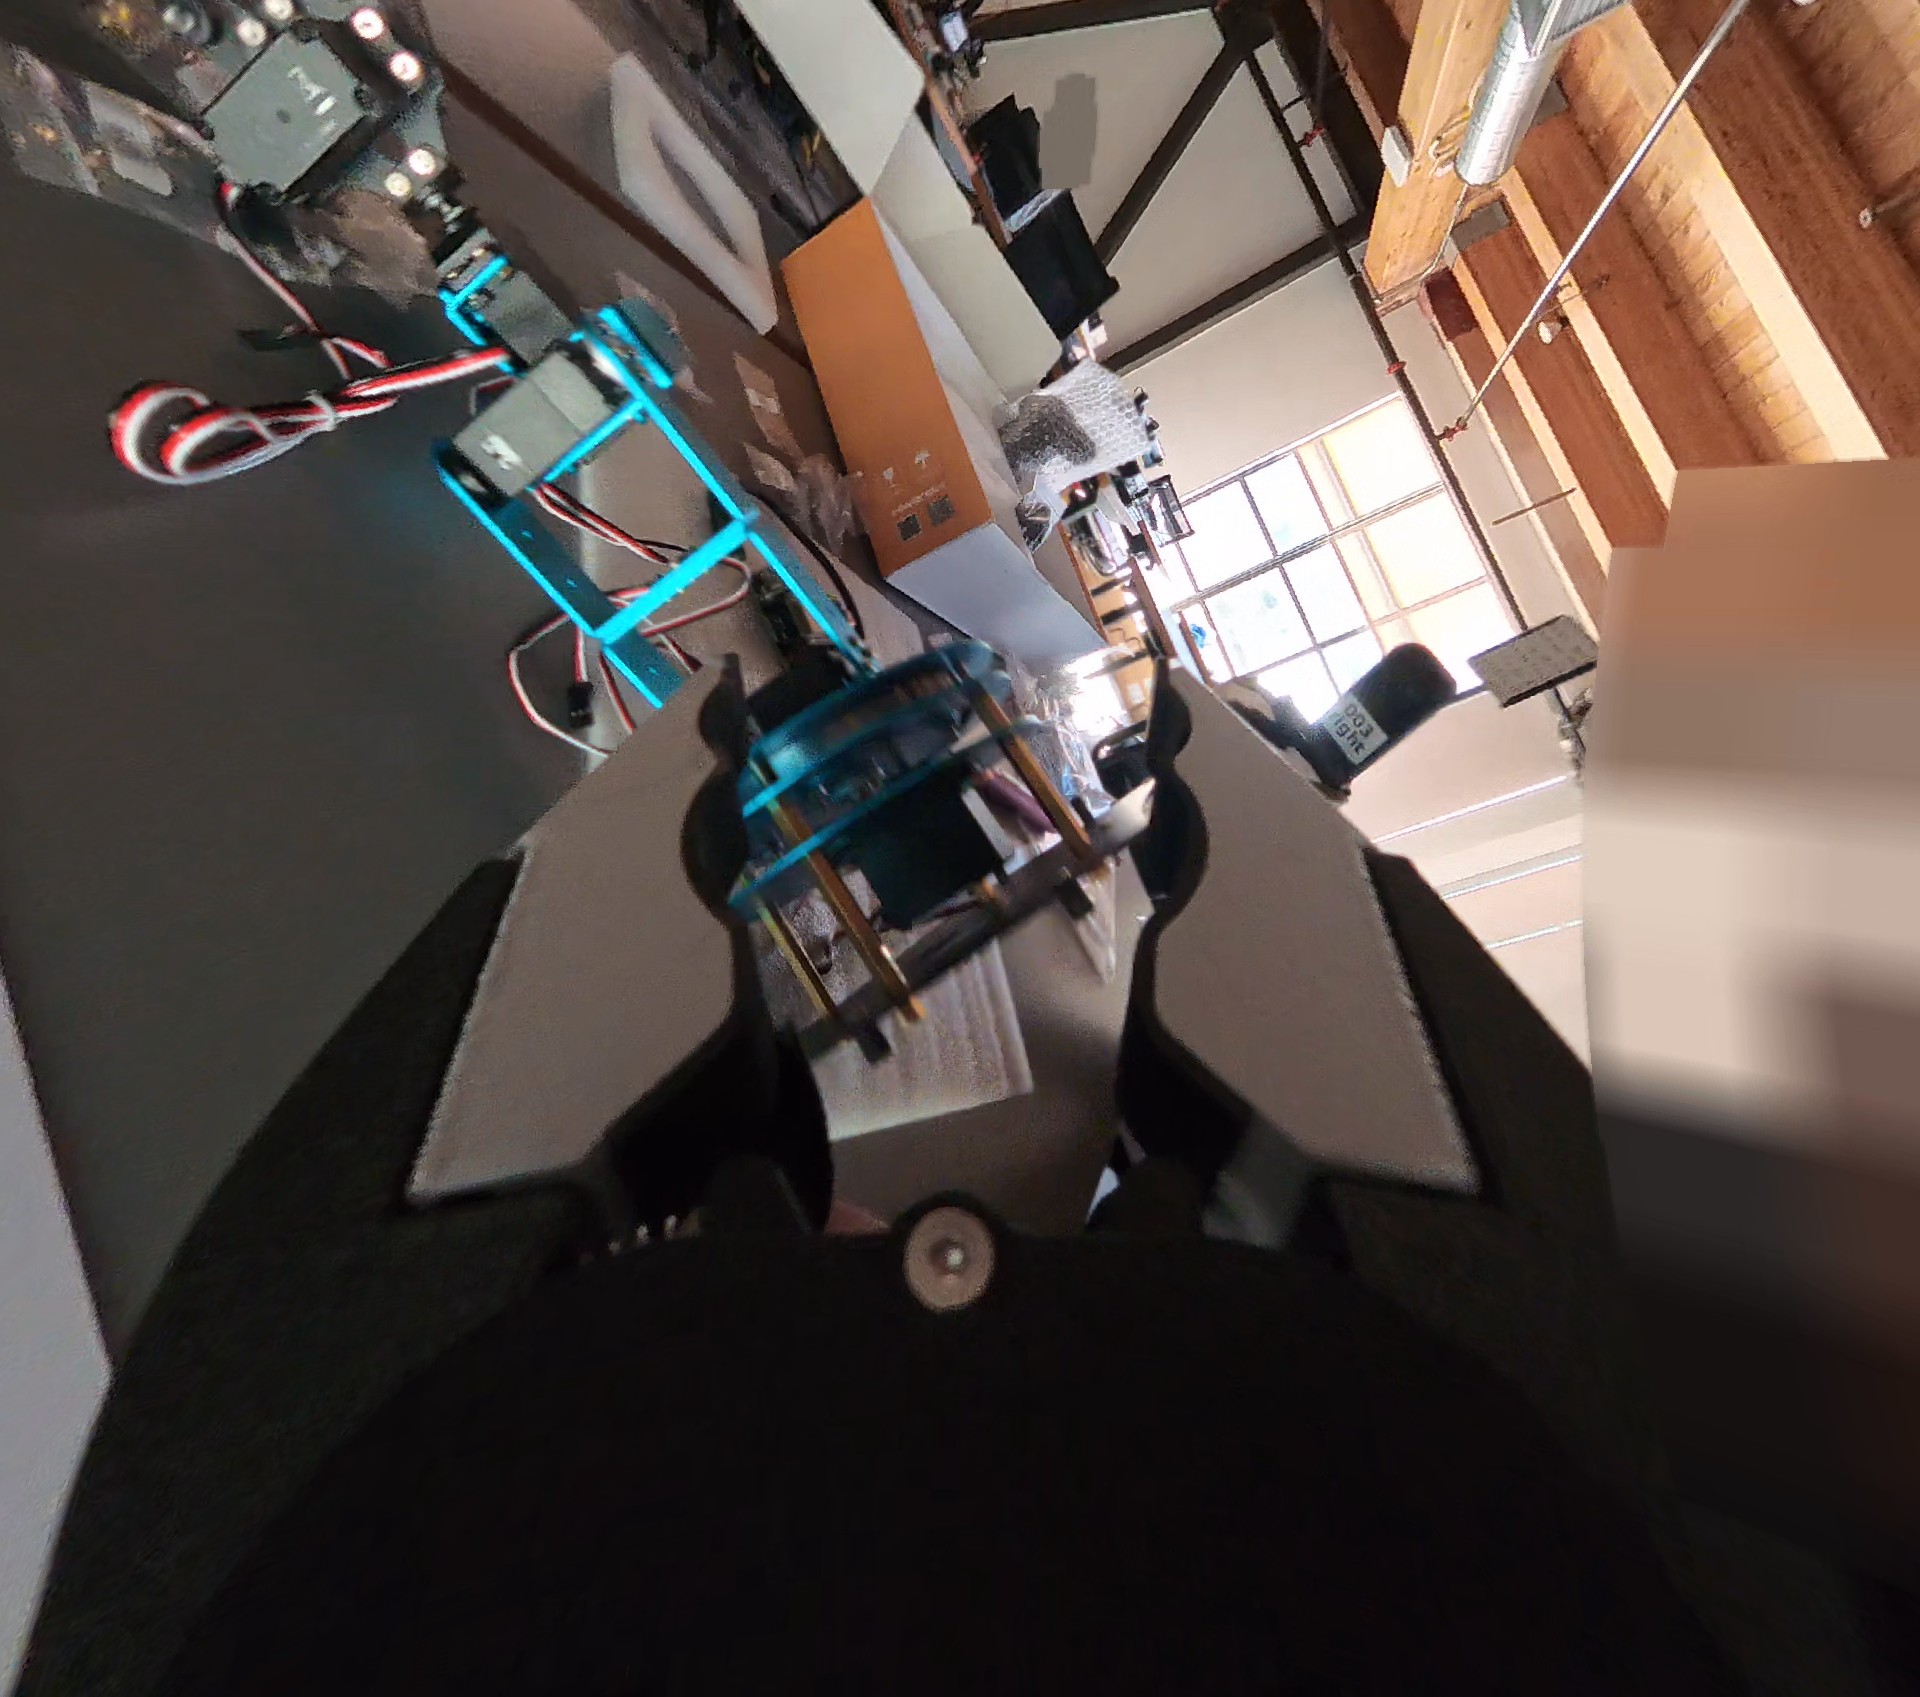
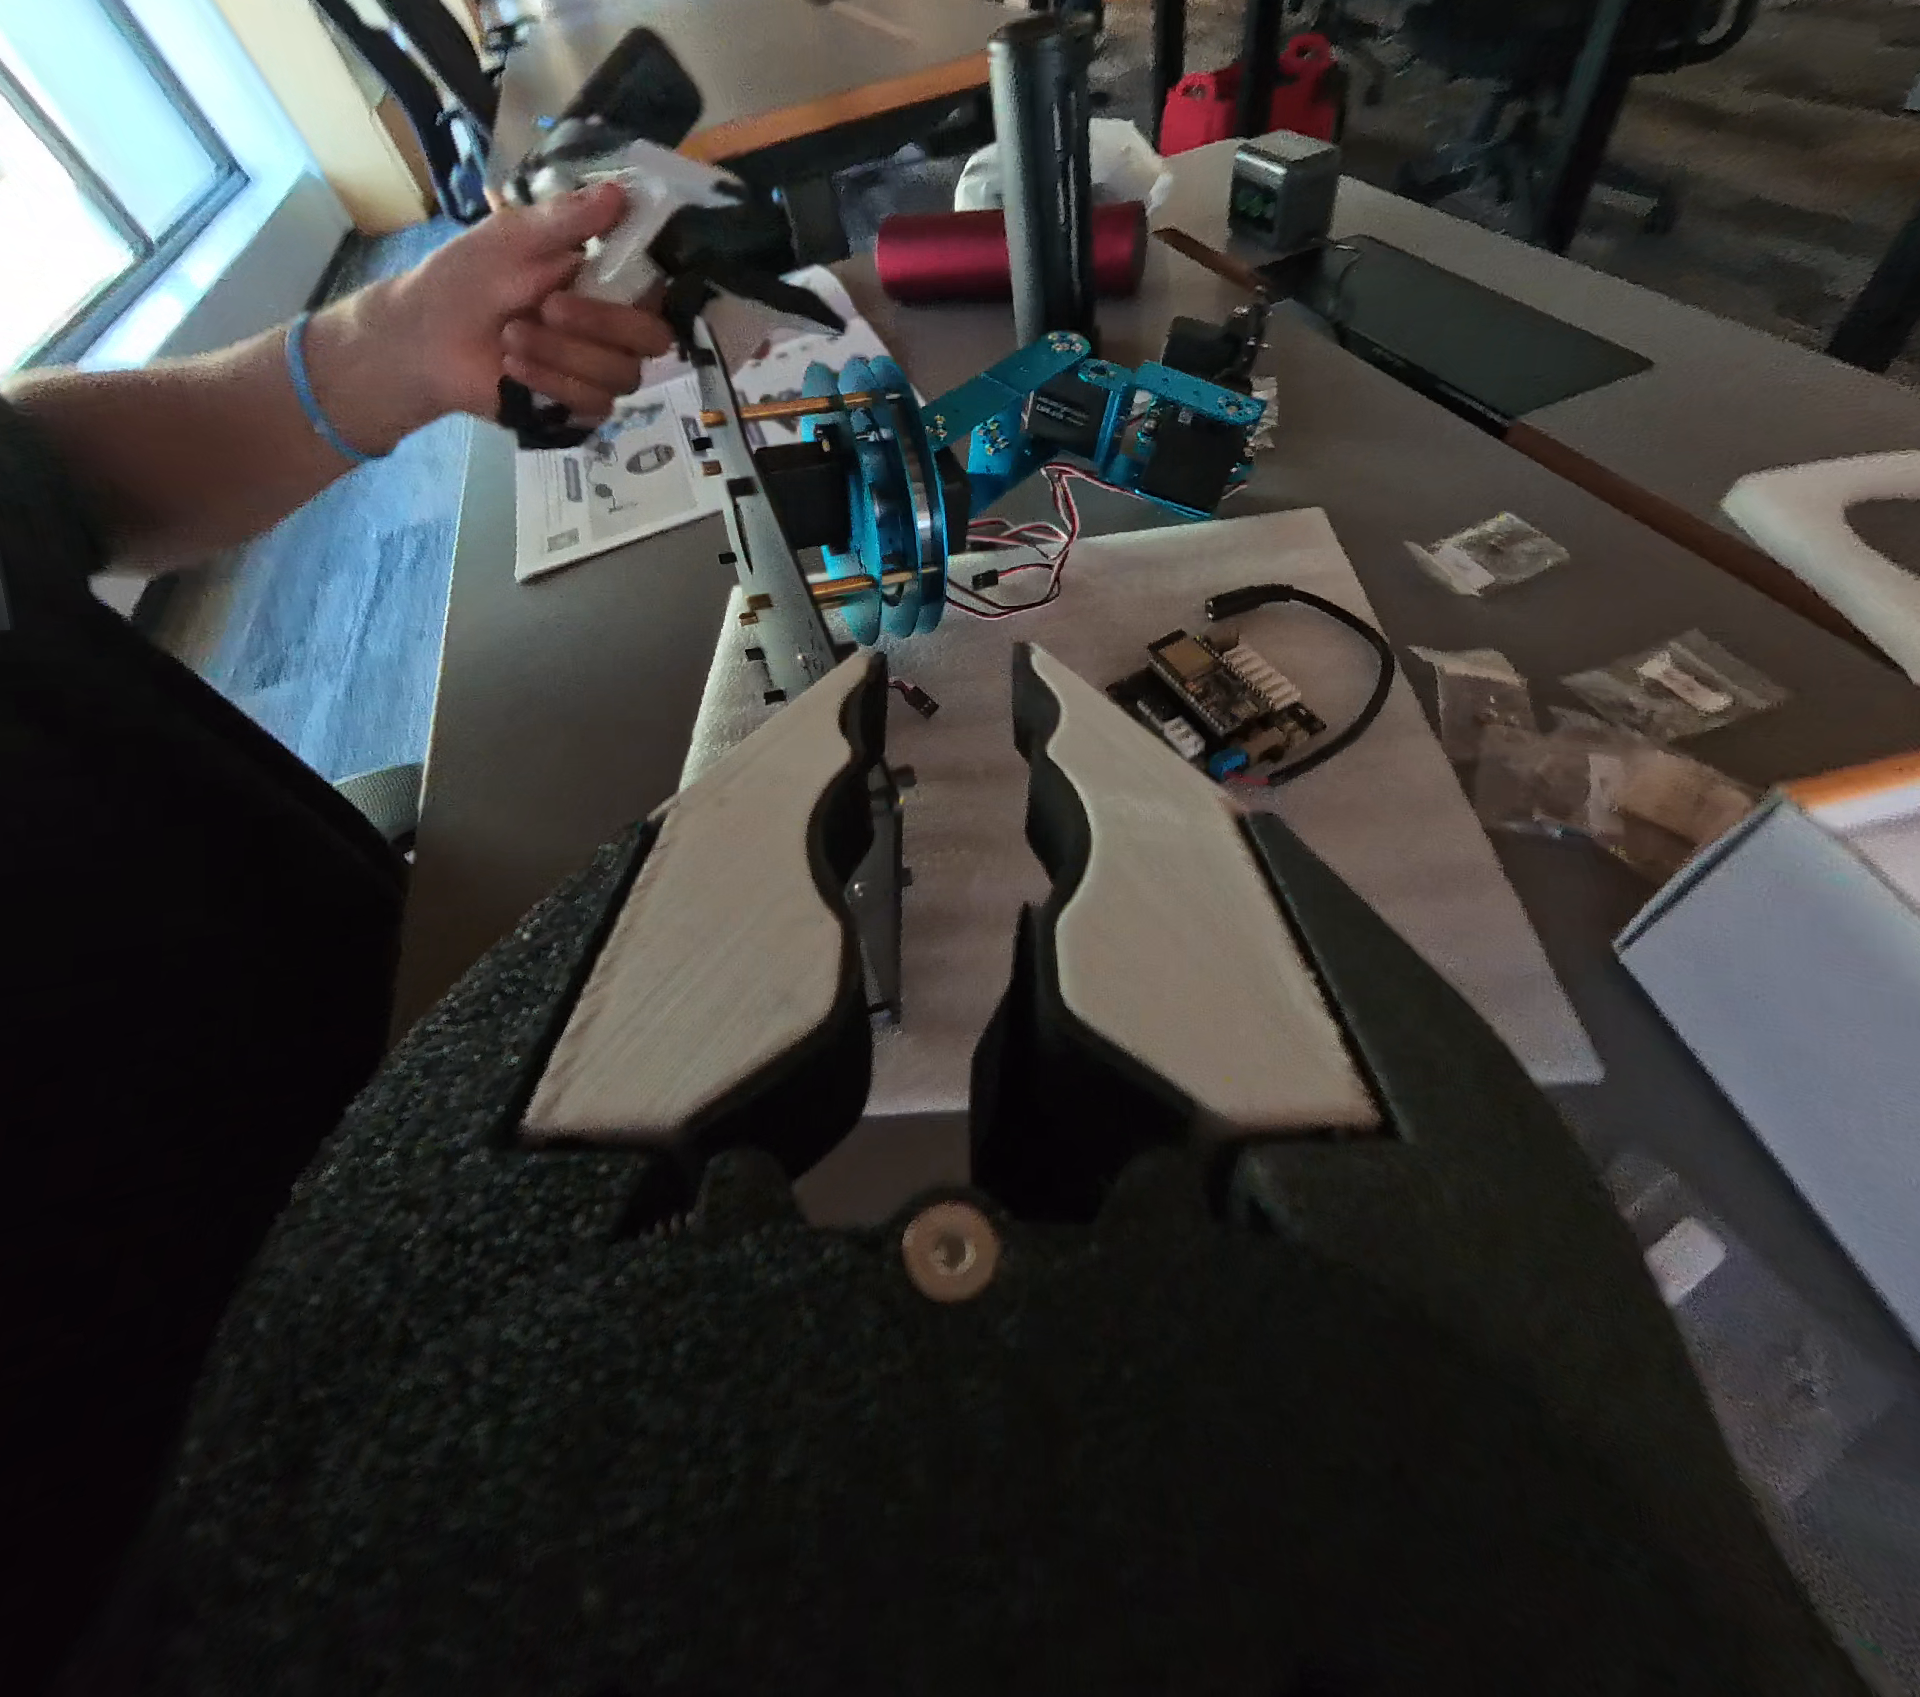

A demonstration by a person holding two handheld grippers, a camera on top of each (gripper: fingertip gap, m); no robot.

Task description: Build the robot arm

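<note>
Blue anodised metal robot-arm kit point(image 2: 997, 463) with round stacked base plates, brass standoffs and black servos: centre of the right wrist view, tipped on its side over a grey foam sheet point(image 2: 1195, 816). Its flat black base plate point(image 2: 764, 546) stands on edge at the left.

Left gripper point(image 1: 940, 774): grey fingers with black pads, lower centre of the left wrist view; jaws apart, one either side of the round base, contact too blurred to tell. Seen far off at upper left of the right wrist view, held by a bare hand point(image 2: 520, 307) with a blue wristband.

Right gripper point(image 2: 948, 691): lower centre of the right wrist view, jaws apart, nothing between them, tips above the foam sheet, just short of the base plate's edge.

Red, white and black servo leads point(image 1: 260, 421): left of the left wrist view, trailing from the arm's links.

Black circuit board point(image 2: 1210, 702) with looped black cable: on the foam, right of centre.

Printed instruction sheet point(image 2: 613, 484): on the dark table point(image 2: 561, 712), left of the kit.

Black upright cylinder point(image 2: 1039, 182) and dark red cylinder lying flat point(image 2: 935, 255): upper centre.

Orange-and-white carton point(image 1: 883, 400): centre of the left wrist view.
</note>
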